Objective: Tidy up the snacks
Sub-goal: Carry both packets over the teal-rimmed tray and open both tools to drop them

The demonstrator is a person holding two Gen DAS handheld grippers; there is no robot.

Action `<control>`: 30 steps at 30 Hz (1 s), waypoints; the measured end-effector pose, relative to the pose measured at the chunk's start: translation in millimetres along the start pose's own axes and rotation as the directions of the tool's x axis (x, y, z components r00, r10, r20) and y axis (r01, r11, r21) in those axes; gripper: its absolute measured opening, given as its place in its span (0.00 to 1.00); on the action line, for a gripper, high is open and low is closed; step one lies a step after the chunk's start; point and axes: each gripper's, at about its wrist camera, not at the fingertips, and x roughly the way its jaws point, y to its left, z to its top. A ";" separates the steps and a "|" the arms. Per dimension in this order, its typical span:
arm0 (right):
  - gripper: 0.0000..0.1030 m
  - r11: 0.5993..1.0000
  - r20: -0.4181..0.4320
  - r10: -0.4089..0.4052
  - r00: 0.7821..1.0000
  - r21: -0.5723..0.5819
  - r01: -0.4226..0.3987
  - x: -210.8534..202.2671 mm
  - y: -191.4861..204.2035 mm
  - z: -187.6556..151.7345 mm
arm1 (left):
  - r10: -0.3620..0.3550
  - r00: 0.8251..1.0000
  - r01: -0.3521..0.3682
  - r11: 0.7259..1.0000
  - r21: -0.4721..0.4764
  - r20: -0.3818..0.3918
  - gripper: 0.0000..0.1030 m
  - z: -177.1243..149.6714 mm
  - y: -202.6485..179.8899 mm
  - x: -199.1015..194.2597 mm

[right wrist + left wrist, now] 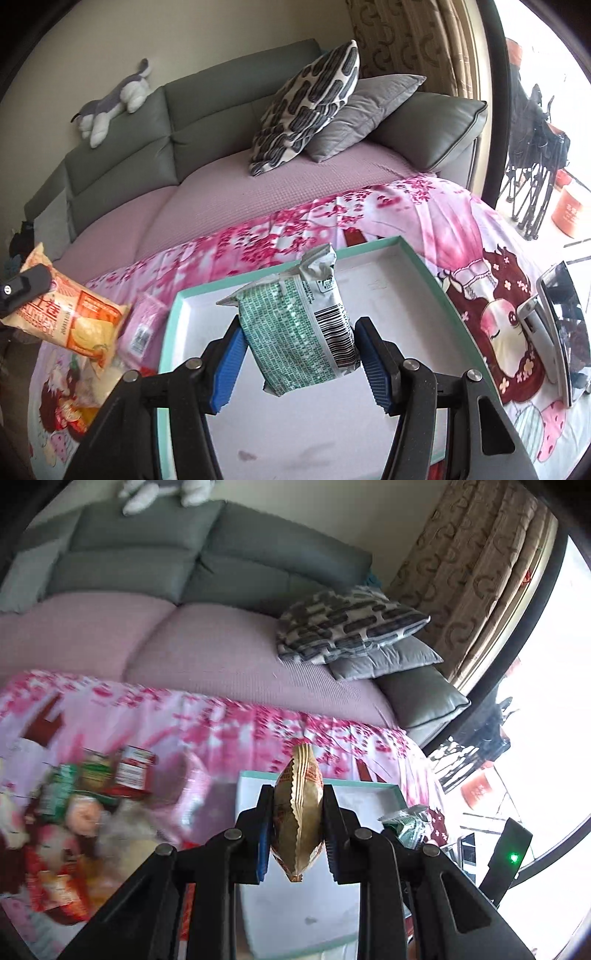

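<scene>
My left gripper (297,797) is shut on an orange-and-gold snack packet (299,823), seen edge on and held above the near left part of a white box with a teal rim (373,784). In the right wrist view the same orange packet (77,321) hangs at the left, with a black finger (26,290) of that gripper pressed on it. My right gripper (300,328) is shut on a green-and-white packet (295,332) with a barcode, held over the box (421,262). The box floor shows white, with no snack in the part I see.
A blurred pile of snack packets (92,794) lies left of the box on the pink flowered cloth (388,206). A pink packet (142,321) lies by the box's left rim. A mirror-like stand (557,325) sits to the right. The sofa with cushions (306,110) is behind.
</scene>
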 end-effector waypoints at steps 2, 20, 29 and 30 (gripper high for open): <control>0.60 1.000 -0.009 -0.024 1.000 -0.007 0.024 11.0 -1.7 2.4 | -0.022 1.000 0.022 1.000 -0.011 -0.019 0.25 -0.3 0.7 19.2; 0.61 0.989 -0.085 -0.145 0.986 0.010 0.146 73.7 -29.8 4.4 | -0.091 0.980 0.063 0.986 -0.157 -0.176 0.39 -8.8 24.6 134.1; 0.74 0.991 -0.100 -0.132 0.986 0.025 0.135 62.7 -34.2 12.1 | 0.250 0.960 -0.235 0.965 0.120 -0.129 0.87 -5.4 2.7 95.3; 0.78 0.991 -0.101 -0.129 0.986 0.027 0.132 60.5 -33.8 12.9 | 0.287 0.951 -0.270 0.952 0.143 -0.114 0.88 -4.7 2.3 90.5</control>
